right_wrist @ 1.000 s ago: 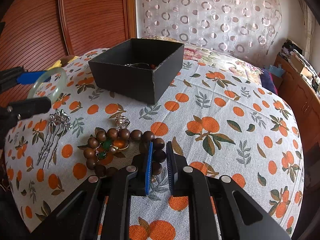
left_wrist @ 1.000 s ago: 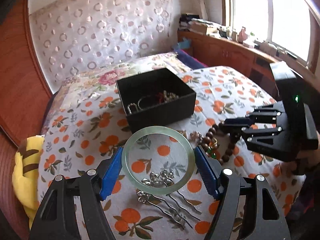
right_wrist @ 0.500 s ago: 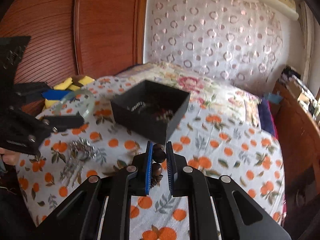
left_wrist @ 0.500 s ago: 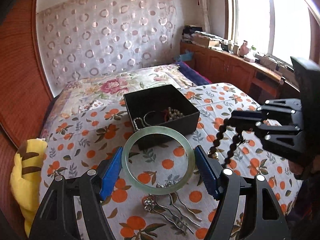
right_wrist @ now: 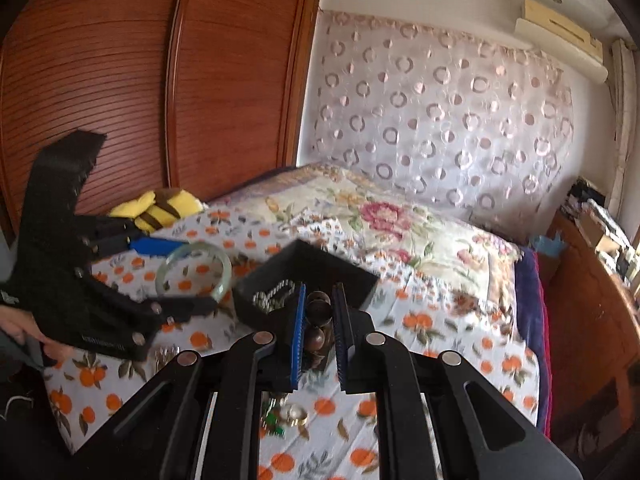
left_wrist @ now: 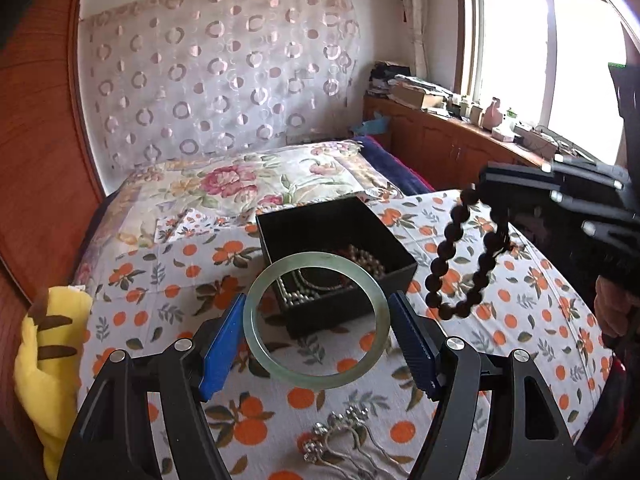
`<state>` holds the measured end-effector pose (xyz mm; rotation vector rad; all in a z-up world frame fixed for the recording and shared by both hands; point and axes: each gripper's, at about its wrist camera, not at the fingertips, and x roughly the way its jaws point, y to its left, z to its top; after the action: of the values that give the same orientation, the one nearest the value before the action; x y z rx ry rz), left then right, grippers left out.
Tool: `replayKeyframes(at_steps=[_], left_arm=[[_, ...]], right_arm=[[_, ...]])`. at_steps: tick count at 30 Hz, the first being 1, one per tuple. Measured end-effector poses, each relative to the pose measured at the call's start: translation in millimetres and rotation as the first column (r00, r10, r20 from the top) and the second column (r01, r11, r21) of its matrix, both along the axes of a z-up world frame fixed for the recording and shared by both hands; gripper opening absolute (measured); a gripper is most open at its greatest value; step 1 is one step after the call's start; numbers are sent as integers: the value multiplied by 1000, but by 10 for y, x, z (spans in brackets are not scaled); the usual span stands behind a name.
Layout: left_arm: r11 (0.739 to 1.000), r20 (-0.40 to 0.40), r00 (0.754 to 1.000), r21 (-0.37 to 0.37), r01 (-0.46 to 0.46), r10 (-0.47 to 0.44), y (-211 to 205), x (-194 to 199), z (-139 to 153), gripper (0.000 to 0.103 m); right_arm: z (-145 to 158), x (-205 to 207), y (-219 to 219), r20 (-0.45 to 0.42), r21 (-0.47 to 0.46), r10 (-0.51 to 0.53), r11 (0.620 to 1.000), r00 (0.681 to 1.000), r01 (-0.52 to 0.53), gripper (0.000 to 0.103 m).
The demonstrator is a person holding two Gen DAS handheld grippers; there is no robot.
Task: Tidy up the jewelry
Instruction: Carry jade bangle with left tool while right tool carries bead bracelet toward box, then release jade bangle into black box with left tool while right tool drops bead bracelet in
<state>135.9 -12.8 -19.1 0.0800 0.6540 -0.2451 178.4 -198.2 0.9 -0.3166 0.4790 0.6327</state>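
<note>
Left wrist view: the left gripper (left_wrist: pixel 316 334) clamps a stiff, slippery, breakable jade bangle (left_wrist: pixel 316 320) by its outer rim, just before the black jewelry box (left_wrist: pixel 394 276); silver hairpins (left_wrist: pixel 344 438) lie nearer. Right wrist view: the right gripper (right_wrist: pixel 319 334) pinches a limp wooden bead bracelet (right_wrist: pixel 316 316) near the box, unobstructed.

A bed (left_wrist: pixel 280 184) fills the room, covered with a floral quilt (left_wrist: pixel 240 180) and, nearer, an orange-print sheet (left_wrist: pixel 520 320). Behind the bed hangs a curtain (left_wrist: pixel 220 80) with ring patterns. Left of the bed stands a wooden wardrobe (right_wrist: pixel 160 80). Right of the bed a low wooden cabinet (left_wrist: pixel 448 148) carries clutter under a bright window (left_wrist: pixel 520 48). A yellow pillow (left_wrist: pixel 44 360) lies at the bed's left edge.
</note>
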Motion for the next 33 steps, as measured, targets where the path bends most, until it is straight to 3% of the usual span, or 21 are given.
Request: replayKeyframes(at_steps=[8,22,33], left_arm=[[1000,9,1000,-5,-30,30,98,242,66,69],[999,-18,998,-3,-53,53,75,676,9,69],[999,-57,998,7,-35,36,-113,1046,-125,69]], right_arm=[[143,295,92,23,42,31,999,999,-32,15],[-437,820,67,-146,121,55,992,988,-37,15],[-526,947,-213,-155,162,-56,984,986,81,16]])
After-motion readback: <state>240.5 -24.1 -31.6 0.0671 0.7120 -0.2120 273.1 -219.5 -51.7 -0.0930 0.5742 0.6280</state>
